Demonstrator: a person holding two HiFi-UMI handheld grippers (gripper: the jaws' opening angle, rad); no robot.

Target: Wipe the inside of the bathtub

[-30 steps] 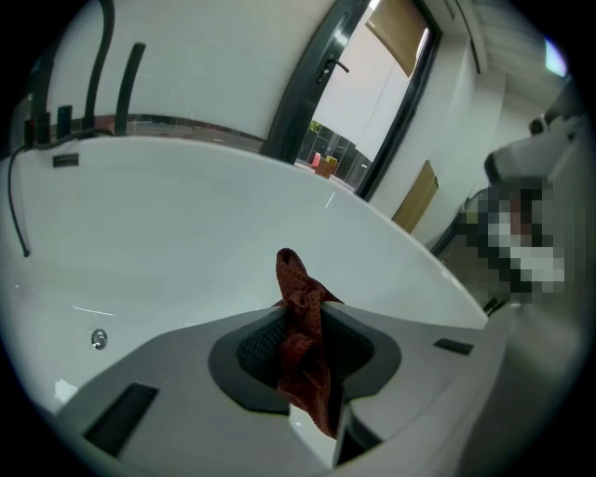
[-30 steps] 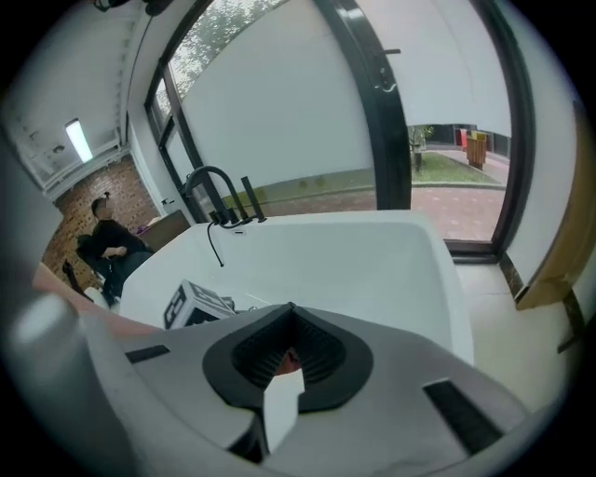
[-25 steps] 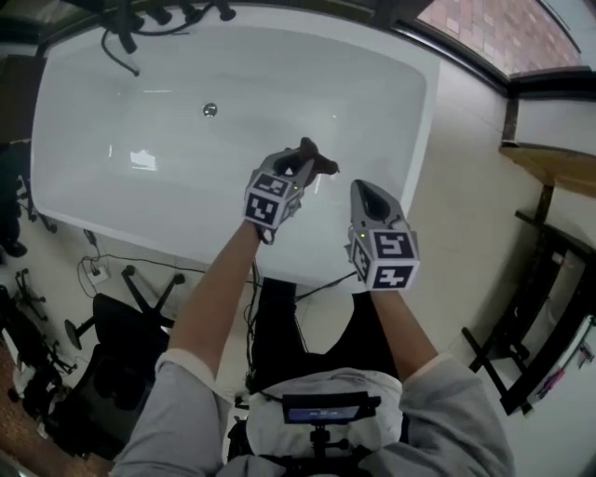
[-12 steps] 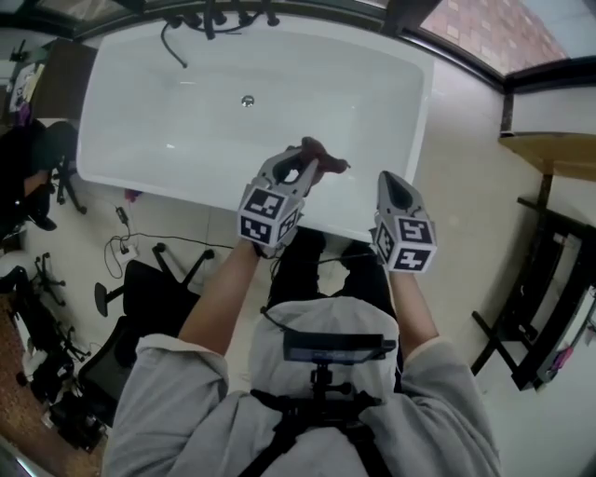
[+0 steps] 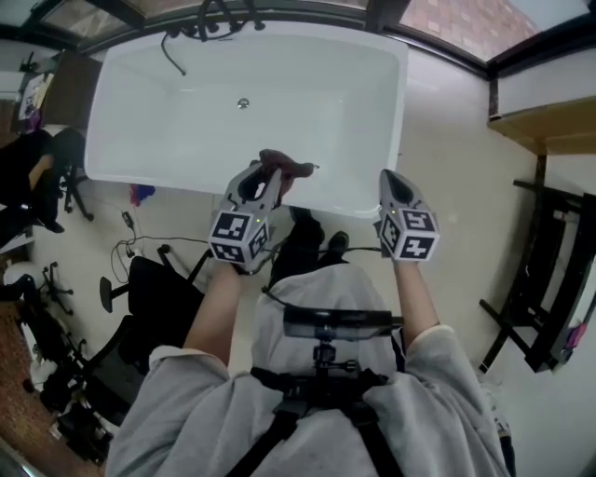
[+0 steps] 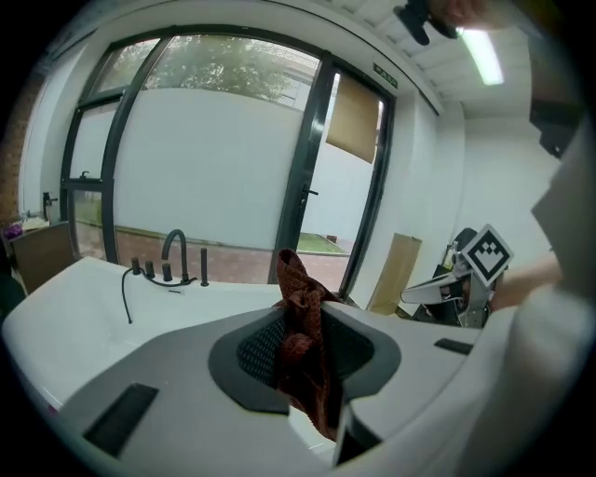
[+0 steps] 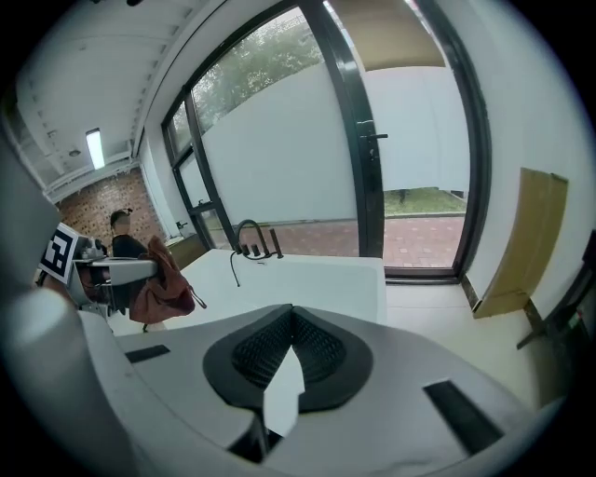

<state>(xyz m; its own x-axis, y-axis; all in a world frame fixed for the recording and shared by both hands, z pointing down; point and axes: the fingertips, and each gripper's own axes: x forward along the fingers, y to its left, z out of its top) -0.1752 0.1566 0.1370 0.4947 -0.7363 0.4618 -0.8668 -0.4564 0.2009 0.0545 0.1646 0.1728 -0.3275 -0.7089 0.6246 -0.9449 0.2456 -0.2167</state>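
The white bathtub lies ahead of me, its drain near the middle and a dark faucet at its far rim. My left gripper hovers over the tub's near rim, shut on a reddish-brown cloth. In the left gripper view the cloth hangs bunched between the jaws. My right gripper is held level beside it, just short of the near rim, shut with nothing in it. The right gripper view shows the tub ahead and the cloth at left.
A black office chair and cables lie on the floor to the left of me. A dark metal rack and a wooden top stand at right. A seated person is at the far left. Glass doors stand beyond the tub.
Both grippers have drawn back from above the tub's inside to its near rim, and the view has pulled away from the tub. The cloth stays held in the left gripper.
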